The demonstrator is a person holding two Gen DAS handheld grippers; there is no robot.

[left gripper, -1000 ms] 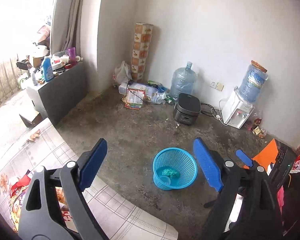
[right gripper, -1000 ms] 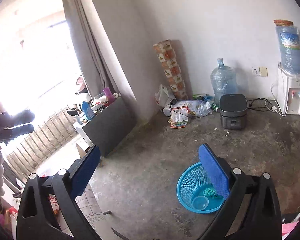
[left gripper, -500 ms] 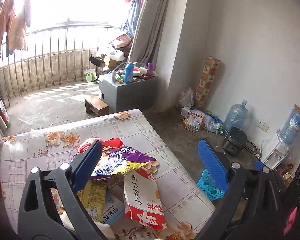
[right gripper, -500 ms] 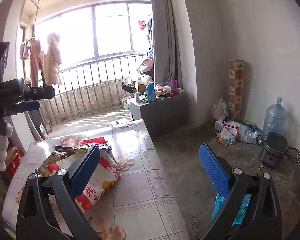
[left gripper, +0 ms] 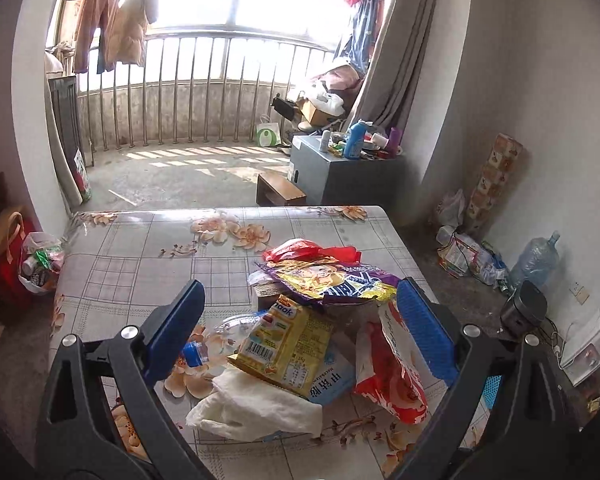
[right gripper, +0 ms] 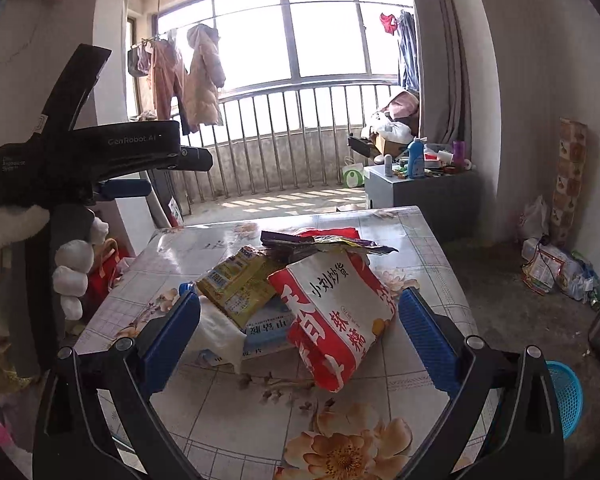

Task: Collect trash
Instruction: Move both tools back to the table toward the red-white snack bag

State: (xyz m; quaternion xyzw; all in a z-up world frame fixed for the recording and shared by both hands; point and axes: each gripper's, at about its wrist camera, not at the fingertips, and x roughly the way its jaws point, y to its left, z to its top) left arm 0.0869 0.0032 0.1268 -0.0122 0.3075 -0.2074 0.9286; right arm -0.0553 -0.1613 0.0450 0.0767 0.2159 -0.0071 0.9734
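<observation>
Both grippers empty, jaws spread wide – left gripper (left gripper: 300, 324) and right gripper (right gripper: 300, 320) hover over the trash pile on the floral table (left gripper: 140, 264). Best pick: the red-white snack bag (right gripper: 336, 320) on top, pinched at an edge. The yellow packet (left gripper: 288, 348), tissue (left gripper: 256, 408) and bottle lie tangled beside it – could drag along. The blue basket (right gripper: 564, 396) waits on the floor to the right.

Wrapper heap (left gripper: 320, 320) blocks table (left gripper: 140, 264) centre; left half bare, passable
</observation>
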